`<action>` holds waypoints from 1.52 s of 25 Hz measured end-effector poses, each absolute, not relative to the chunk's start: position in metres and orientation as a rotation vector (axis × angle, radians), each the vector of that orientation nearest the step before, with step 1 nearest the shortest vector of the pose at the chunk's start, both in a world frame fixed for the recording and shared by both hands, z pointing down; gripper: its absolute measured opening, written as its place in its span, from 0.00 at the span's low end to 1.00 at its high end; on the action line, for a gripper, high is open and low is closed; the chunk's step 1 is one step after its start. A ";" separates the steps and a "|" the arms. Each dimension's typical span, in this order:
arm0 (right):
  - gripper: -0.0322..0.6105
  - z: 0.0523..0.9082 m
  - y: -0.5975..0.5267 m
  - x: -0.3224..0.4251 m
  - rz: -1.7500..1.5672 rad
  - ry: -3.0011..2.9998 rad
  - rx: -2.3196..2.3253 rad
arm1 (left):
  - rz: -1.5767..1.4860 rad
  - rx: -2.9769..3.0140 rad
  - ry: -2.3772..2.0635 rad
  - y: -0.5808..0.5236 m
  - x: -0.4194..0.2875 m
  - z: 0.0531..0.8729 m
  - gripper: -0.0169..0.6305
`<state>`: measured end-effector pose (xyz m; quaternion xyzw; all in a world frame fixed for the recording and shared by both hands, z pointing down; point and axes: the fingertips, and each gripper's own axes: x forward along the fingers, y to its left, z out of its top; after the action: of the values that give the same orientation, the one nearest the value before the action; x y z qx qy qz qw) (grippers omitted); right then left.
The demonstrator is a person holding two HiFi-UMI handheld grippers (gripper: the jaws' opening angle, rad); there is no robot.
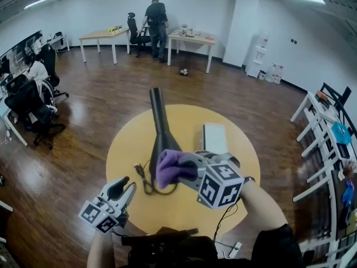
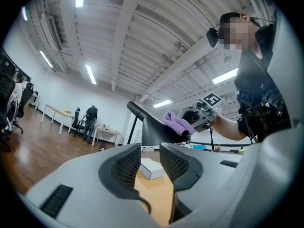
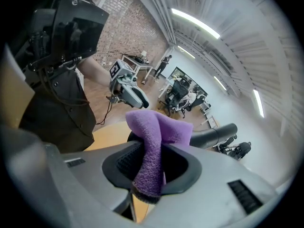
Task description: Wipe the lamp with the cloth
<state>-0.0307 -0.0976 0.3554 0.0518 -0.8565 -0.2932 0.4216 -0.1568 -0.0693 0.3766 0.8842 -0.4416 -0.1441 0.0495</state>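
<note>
The right hand-held gripper (image 3: 152, 159) is clamped on the purple cloth (image 3: 156, 129), at the broad end of the black lamp (image 1: 162, 128) on the worktop (image 1: 134, 144). The left hand-held gripper (image 2: 150, 156) is part-open and empty.

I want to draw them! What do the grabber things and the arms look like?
Both the left gripper and right gripper are light grey with black mesh pads. Each carries a cube of black-and-white square markers. A black short sleeve shows.

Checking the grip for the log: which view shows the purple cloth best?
Right gripper view: the cloth fills the centre, pinched between the right gripper's jaws. Head view shows it bunched by the lamp. Left gripper view shows only a small distant patch.
</note>
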 end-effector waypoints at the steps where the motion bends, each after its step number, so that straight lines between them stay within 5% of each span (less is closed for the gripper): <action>1: 0.20 0.356 -0.096 -0.030 -0.737 -2.143 0.132 | -0.439 2.705 -1.338 -0.068 -0.155 0.374 0.21; 23: 0.20 0.334 -0.084 -0.046 -0.842 -2.137 0.317 | -0.456 2.788 -1.227 -0.045 -0.178 0.365 0.21; 38: 0.20 0.307 -0.045 -0.032 -0.534 -2.568 0.633 | -0.435 2.790 -1.053 -0.058 -0.211 0.385 0.21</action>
<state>-0.0316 -0.0451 0.3070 0.2289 -0.9284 -0.1932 0.2199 -0.2112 -0.0578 0.3853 0.9239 -0.3486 -0.1441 0.0642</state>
